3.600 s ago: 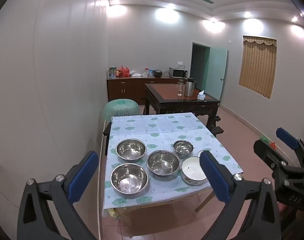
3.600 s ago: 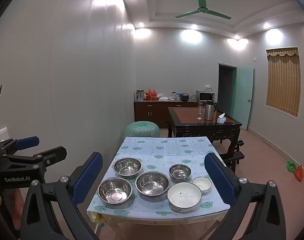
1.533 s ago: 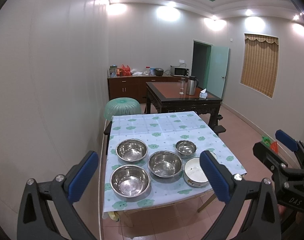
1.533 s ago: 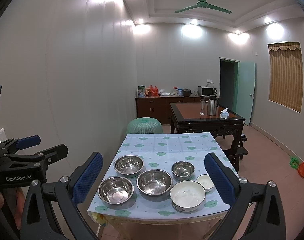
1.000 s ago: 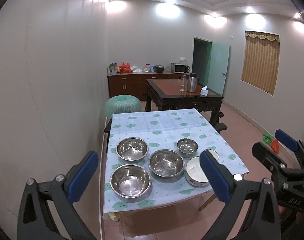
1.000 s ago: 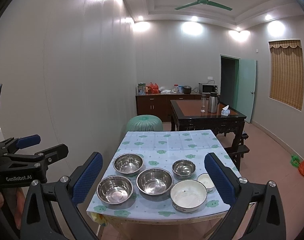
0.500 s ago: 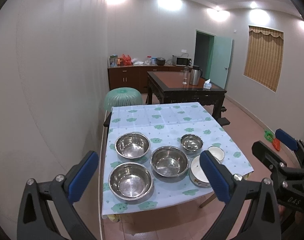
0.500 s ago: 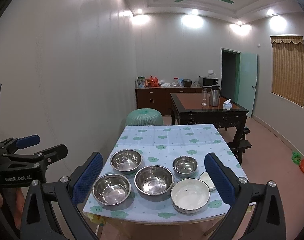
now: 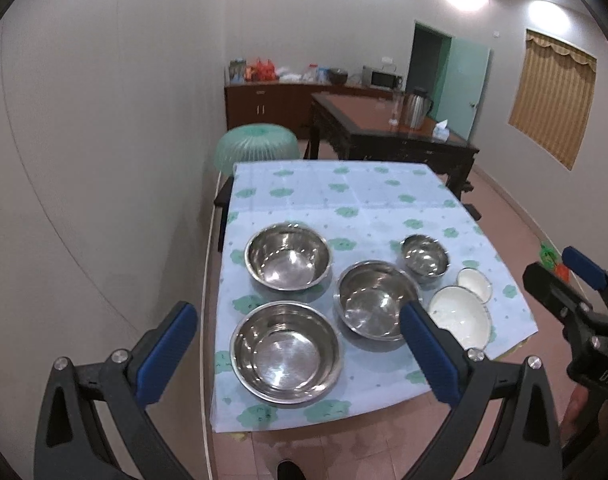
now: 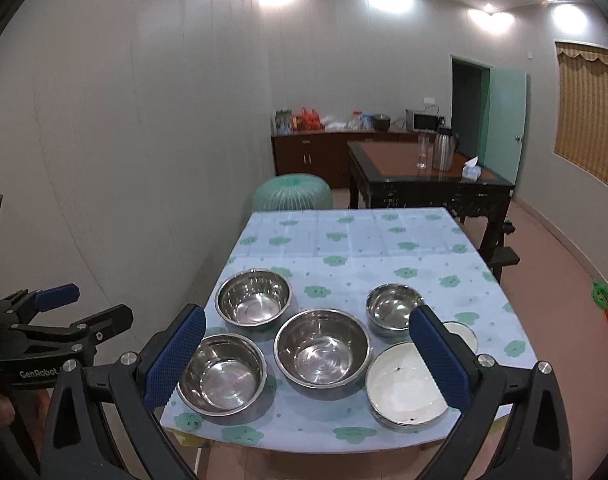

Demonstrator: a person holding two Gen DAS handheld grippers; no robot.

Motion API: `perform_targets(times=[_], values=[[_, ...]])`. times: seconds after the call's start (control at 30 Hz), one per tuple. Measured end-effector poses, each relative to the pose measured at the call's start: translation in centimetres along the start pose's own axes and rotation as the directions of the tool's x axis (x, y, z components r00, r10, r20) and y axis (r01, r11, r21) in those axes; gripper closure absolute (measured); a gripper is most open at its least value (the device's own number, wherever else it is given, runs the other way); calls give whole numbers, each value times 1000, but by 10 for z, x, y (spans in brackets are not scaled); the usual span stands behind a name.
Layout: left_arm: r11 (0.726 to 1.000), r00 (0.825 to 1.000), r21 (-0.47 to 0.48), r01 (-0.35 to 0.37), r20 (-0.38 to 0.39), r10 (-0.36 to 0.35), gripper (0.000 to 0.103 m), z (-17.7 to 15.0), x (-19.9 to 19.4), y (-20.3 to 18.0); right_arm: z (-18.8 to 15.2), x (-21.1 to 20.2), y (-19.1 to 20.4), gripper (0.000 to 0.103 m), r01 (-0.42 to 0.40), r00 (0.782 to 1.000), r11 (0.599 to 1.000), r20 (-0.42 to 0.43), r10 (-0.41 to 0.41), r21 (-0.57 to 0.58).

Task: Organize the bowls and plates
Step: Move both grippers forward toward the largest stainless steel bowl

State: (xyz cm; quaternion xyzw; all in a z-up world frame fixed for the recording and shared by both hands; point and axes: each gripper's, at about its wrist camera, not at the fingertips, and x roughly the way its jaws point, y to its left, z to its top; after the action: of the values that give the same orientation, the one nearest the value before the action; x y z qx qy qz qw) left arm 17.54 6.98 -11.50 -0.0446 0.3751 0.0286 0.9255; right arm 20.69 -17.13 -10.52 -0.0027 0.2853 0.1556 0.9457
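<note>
Both the left gripper (image 9: 298, 334) and right gripper (image 10: 307, 346) gape wide, empty. Four steel bowls (image 9: 286, 350) and two white bowls (image 10: 405, 386) sit lower centre on the tabletop (image 9: 343, 196). Steel looks light, stiff, slippery; the white ones probably chip: pinch rims.

1. Steel bowls (image 10: 321, 347) ahead of tongs: polished metal, mirror gloss.
2. White bowls (image 10: 405, 386), right: glossy, enamel-like.
3. Tablecloth (image 10: 367, 248): smooth printed sheet, slight sheen.
4. Tong pads (image 10: 439, 350): blue, textured, matt.
</note>
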Motion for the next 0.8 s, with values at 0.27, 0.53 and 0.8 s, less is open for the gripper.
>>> perform_targets(times=[0.27,0.53,0.8], values=[[999,998,-34,4,-59,-6,0,10,43,33,13,57,29,0,3,997,999,-72,-6,-33],[996,995,-77,-38,-98,30,0,23,75,48,27,102,41,0,-39,992,997,-122,30,-68],[986,984,-130,-103,-159,81,0,39,122,56,41,164,29,1,-108,982,990,-167,92,-90]])
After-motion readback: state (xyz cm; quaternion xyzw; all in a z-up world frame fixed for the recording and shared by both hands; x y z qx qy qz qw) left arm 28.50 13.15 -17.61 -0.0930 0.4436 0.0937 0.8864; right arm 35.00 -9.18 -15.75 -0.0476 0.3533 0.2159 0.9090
